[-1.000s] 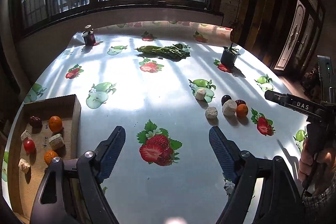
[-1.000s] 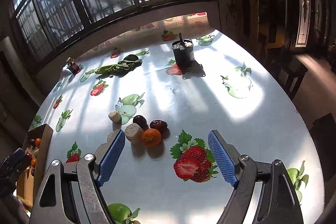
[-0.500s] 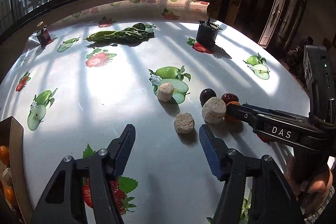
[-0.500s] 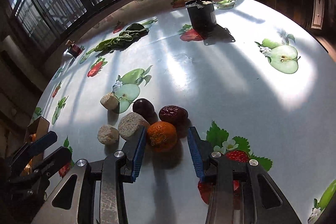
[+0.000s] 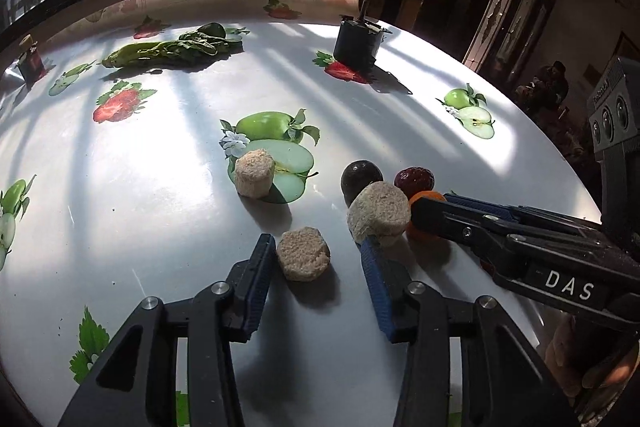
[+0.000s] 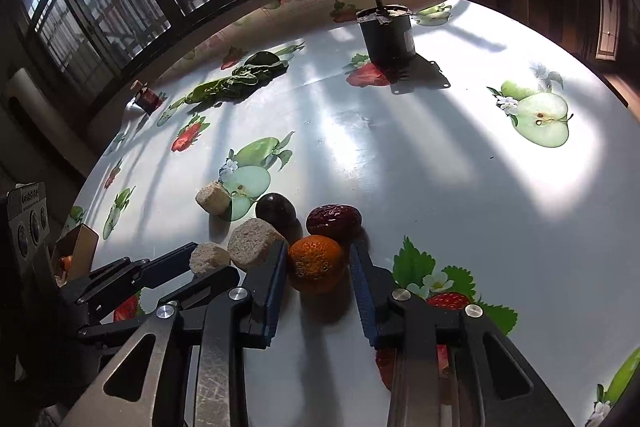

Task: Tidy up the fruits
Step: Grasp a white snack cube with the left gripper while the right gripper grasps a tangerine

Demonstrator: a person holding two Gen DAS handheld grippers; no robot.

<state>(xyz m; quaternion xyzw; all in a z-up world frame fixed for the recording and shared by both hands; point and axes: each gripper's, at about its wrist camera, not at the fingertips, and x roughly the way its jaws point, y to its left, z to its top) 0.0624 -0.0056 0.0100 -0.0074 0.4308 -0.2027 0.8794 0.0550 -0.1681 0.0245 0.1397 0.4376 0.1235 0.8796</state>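
My left tongs have a flat beige puck sitting on the table between their blue pads. The jaws have just been closing: the left pad is touching or nearly touching the puck's side, while the right pad stands clear of it with a gap showing, so the tongs are not yet clamped. That right pad's tip sits just under a taller beige puck.

My right tongs straddle the small orange on the table. Their jaws have just been closing too; the left pad lies against the orange's side, and the right pad is at its edge, but I cannot tell whether it presses. A red date and a dark plum sit just behind the orange, and a third puck lies farther back on a printed apple slice.

At the left edge of the right wrist view, a cardboard box shows with an orange piece inside.
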